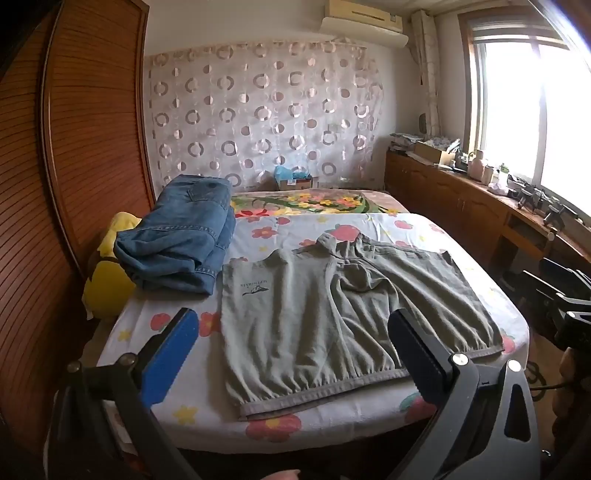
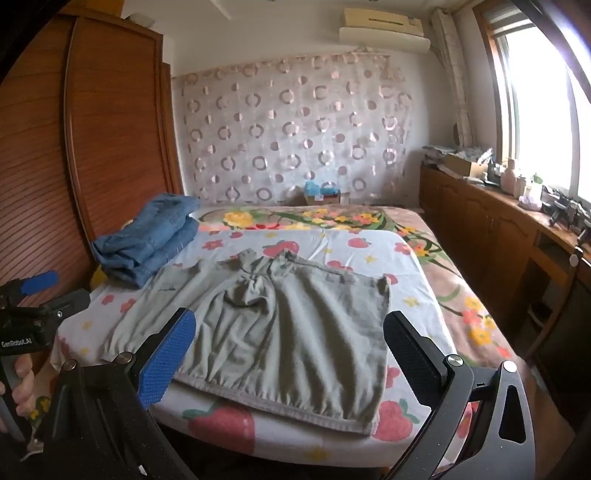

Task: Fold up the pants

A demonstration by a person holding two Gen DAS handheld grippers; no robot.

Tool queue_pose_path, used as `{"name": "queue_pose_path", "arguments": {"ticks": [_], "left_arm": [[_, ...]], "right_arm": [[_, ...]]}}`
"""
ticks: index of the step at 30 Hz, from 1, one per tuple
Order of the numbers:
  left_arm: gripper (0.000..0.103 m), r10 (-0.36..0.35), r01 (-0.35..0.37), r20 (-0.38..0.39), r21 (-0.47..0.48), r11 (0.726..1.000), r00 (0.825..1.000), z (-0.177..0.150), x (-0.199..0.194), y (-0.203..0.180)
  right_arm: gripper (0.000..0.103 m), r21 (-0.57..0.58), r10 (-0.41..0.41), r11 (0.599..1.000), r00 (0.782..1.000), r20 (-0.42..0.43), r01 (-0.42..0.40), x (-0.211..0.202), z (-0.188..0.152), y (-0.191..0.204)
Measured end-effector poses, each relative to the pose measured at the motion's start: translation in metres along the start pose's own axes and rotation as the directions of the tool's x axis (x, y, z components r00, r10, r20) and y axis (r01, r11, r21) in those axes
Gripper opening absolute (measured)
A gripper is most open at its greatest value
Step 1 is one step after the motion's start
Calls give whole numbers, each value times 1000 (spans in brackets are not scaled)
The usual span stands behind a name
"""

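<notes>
a pair of grey-green pants [image 1: 332,314] lies spread flat on a bed covered with a white sheet [image 1: 295,229] printed with flowers and strawberries. the elastic waistband runs along the near edge of the bed, and the legs point away toward the far wall. a small dark logo shows on the left leg. the cloth is creased in the middle, where a fold bunches up between the legs.

the left gripper [image 1: 291,339] hangs above the near edge of the bed with its jaws spread wide and nothing between them; the pants lie below, apart from the blue pads. the right gripper [image 2: 288,347] is held the same way over the waistband, jaws wide and holding nothing. in the right wrist view the left gripper also shows at the left edge, with a hand [image 2: 20,384] wrapped round its handle.

to the left of the pants, near the wooden wardrobe [image 1: 92,147], sits a folded stack of blue jeans [image 1: 181,240], its near corner just beside the left leg. a yellow soft thing [image 1: 107,284] is tucked between the jeans and the wardrobe. beyond the white sheet a second flowered blanket [image 1: 314,203] covers the far part of the bed. a curtain with ring patterns [image 1: 258,110] hangs on the far wall under an air conditioner [image 1: 362,22]. a bright window [image 1: 535,110] and a cluttered wooden counter [image 1: 461,192] run along the right side.
</notes>
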State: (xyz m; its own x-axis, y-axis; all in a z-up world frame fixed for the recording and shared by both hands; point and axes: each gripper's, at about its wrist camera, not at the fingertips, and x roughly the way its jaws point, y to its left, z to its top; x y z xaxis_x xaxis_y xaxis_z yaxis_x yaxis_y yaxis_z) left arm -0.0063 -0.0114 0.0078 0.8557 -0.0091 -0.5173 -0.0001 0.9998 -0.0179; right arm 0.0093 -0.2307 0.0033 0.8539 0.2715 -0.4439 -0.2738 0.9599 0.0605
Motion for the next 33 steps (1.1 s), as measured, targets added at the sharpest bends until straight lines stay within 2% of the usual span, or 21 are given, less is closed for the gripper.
{"name": "queue_pose_path", "arguments": {"ticks": [33], "left_arm": [[103,-4,5,9,-5,1000,1000,-1,-1,2]], "right_arm": [[103,-1,-1,1000,1000,14,1,-6,6,-2]]}}
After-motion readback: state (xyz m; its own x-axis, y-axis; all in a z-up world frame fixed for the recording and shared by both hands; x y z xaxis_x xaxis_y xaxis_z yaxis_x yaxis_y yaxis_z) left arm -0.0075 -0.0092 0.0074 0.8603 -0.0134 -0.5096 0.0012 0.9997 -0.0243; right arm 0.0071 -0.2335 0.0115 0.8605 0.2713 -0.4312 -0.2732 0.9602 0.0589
